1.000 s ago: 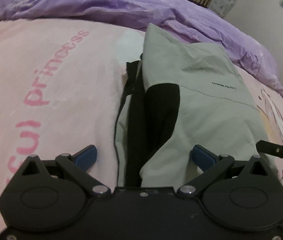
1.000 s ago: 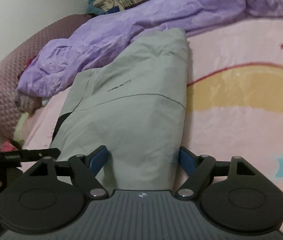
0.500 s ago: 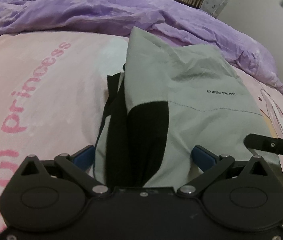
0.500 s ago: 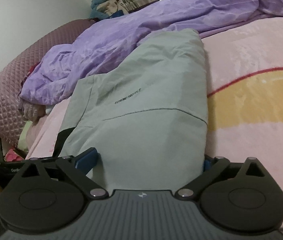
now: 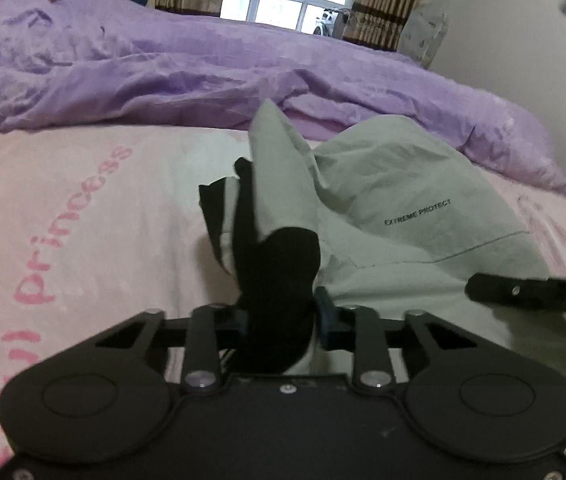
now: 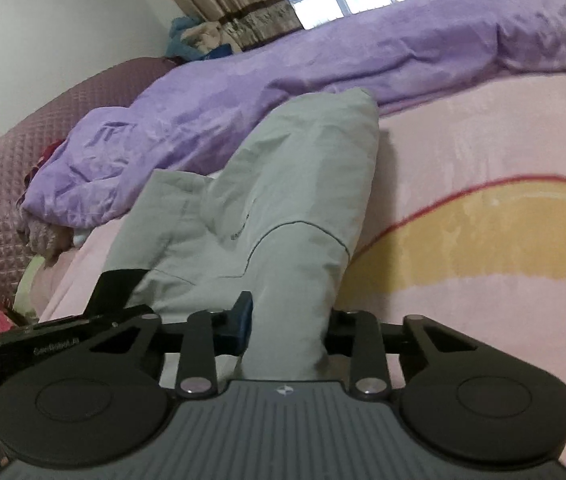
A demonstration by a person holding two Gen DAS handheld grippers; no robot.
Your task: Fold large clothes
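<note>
Pretty clearly someone's bedroom at home: a bed [image 5: 63,216] with a pink princess blanket right ahead of the hand-held gripper, a rumpled purple duvet [image 5: 163,76] beyond it, then curtains [image 5: 379,4] and a window [image 5: 287,0] with laundry hanging outside.

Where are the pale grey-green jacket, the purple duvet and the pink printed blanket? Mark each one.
pale grey-green jacket [image 5: 423,184]: left wrist view, on the panel above its printed lettering.
purple duvet [image 6: 403,52]: right wrist view, on its rumpled top.
pink printed blanket [image 5: 83,216]: left wrist view, beside the pink lettering.
</note>
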